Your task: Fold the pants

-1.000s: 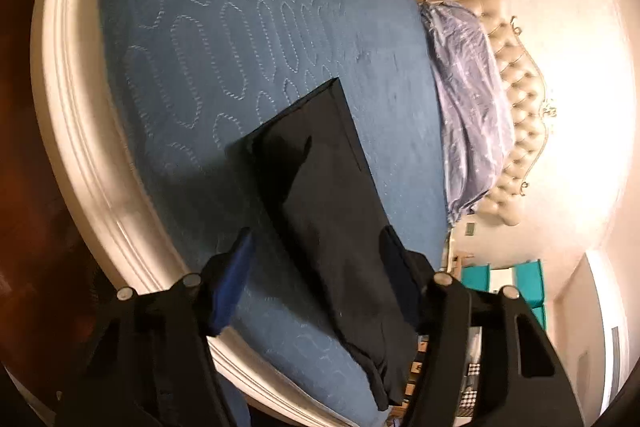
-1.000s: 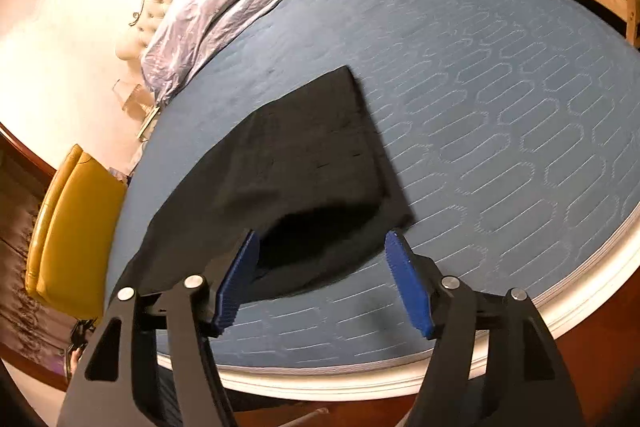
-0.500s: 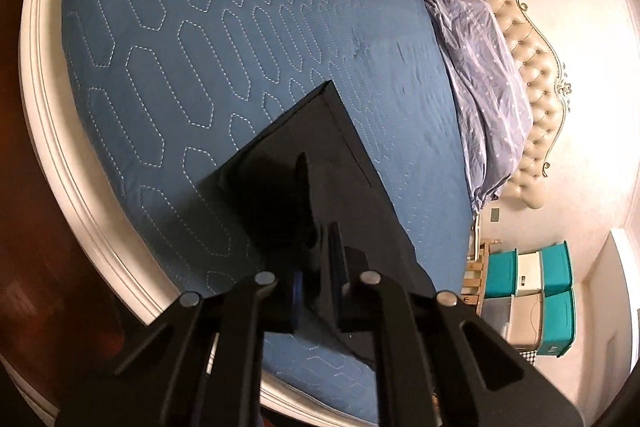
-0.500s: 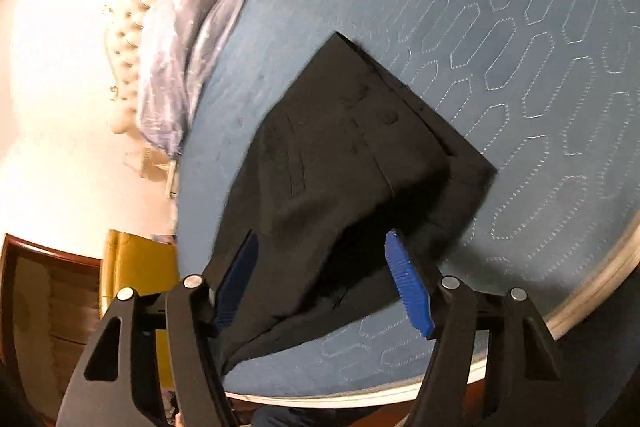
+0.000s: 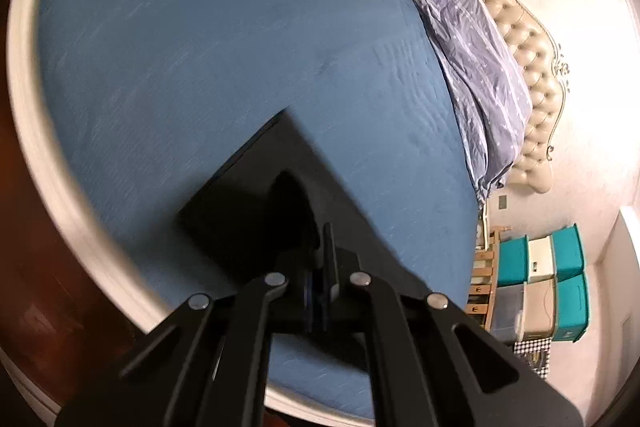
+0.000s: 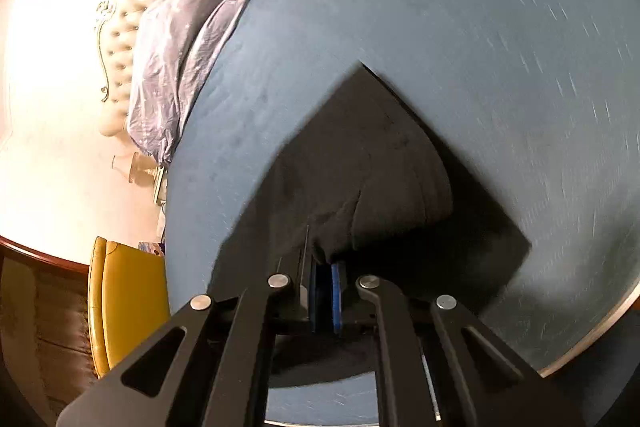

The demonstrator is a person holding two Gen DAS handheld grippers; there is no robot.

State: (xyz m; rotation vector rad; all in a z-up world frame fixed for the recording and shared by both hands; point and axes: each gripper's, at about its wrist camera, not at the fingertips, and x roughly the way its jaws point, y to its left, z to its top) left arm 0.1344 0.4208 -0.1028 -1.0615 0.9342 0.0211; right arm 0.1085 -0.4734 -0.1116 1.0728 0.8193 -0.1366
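Note:
Black pants (image 5: 276, 171) (image 6: 360, 147) lie on a blue quilted mattress (image 5: 200, 47) (image 6: 480, 27), near its front edge. My left gripper (image 5: 318, 259) is shut on the near edge of the pants, with dark cloth bunched between its blue pads. My right gripper (image 6: 326, 267) is also shut on the pants, pinching a raised fold of black cloth that lifts off the mattress. The far corner of the pants lies flat and pointed in both views. Both views are blurred by motion.
A crumpled lilac sheet (image 5: 476, 67) (image 6: 192, 47) lies against the tufted cream headboard (image 5: 532, 67) (image 6: 132, 27). A yellow chair (image 6: 124, 299) stands beside the bed. Teal storage bins (image 5: 560, 287) stand by the wall. The white bed rim (image 5: 44, 163) borders the mattress.
Both grippers went from open to shut on the near edge of the pants, the left first, then the right. The cloth now rises in a fold at the right gripper.

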